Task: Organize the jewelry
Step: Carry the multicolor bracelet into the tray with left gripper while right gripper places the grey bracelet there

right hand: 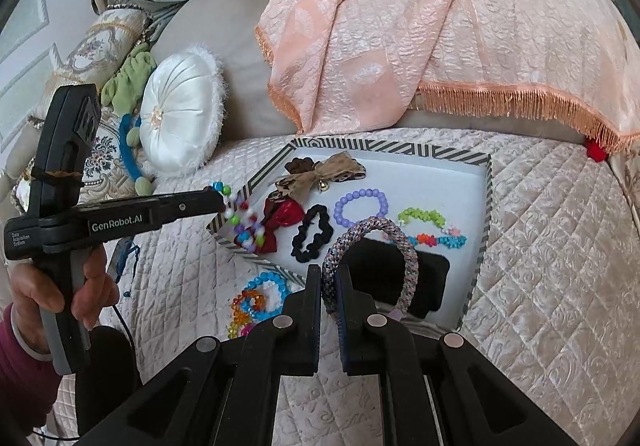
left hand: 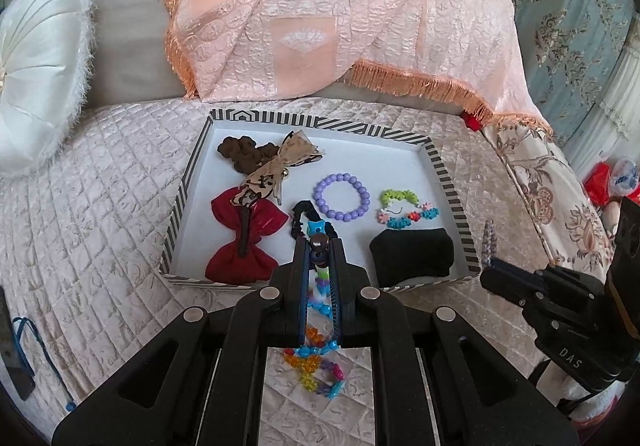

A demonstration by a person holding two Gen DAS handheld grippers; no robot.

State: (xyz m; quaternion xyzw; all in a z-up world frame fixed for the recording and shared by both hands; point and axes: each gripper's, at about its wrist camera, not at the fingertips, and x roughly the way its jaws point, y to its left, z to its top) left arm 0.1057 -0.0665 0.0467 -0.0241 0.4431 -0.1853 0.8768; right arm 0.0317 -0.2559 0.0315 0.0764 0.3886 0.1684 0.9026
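A striped-rim tray (left hand: 442, 170) (right hand: 486, 206) sits on the quilted cushion. It holds a red bow (left hand: 244, 238), a tan ribbon bow (left hand: 276, 166), a purple bead bracelet (left hand: 345, 197) (right hand: 362, 206), a black scrunchie (right hand: 312, 232), a green and multicolour bead bracelet (left hand: 404, 210) and a black pouch (left hand: 412, 256). My left gripper (left hand: 319, 246) is shut on a multicolour bead bracelet (left hand: 320, 286), held over the tray's near edge; it also shows in the right wrist view (right hand: 240, 222). My right gripper (right hand: 330, 278) is shut on a speckled woven bracelet (right hand: 400, 242) above the tray's near side.
More bead bracelets (right hand: 256, 298) (left hand: 316, 366) lie on the cushion before the tray. A white round pillow (left hand: 36, 86) (right hand: 180, 114) lies at the left. A peach fringed throw (left hand: 340, 14) hangs over the sofa back. The right gripper body (left hand: 560, 298) is at the right.
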